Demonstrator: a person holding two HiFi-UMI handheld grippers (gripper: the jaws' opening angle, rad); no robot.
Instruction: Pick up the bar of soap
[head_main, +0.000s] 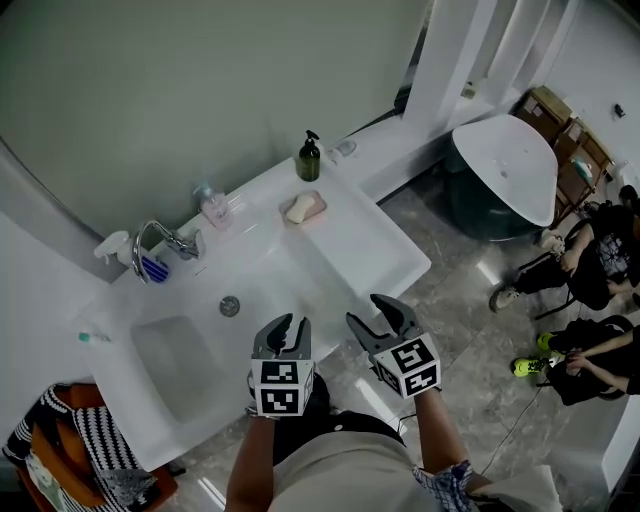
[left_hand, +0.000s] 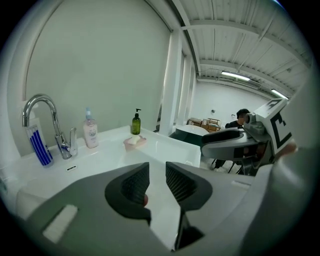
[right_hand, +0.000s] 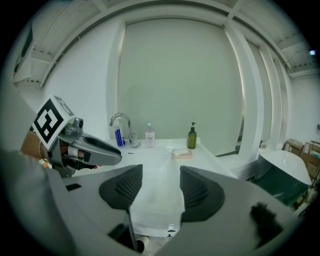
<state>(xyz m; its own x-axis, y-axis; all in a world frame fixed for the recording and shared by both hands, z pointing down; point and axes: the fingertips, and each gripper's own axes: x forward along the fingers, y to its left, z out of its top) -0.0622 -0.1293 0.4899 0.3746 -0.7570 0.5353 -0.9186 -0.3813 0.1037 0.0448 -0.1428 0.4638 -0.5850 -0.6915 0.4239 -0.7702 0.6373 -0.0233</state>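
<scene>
A pale bar of soap lies in a pink dish on the far right part of the white sink counter. It shows small in the left gripper view as the soap and in the right gripper view as the soap. My left gripper hovers over the counter's near edge, open, with nothing between its jaws. Beside it, my right gripper is open and empty too. Both are well short of the soap.
A green pump bottle stands just behind the dish. A pink bottle, a chrome faucet and a blue item line the back. The basin drain lies ahead. A bathtub and seated people are at right.
</scene>
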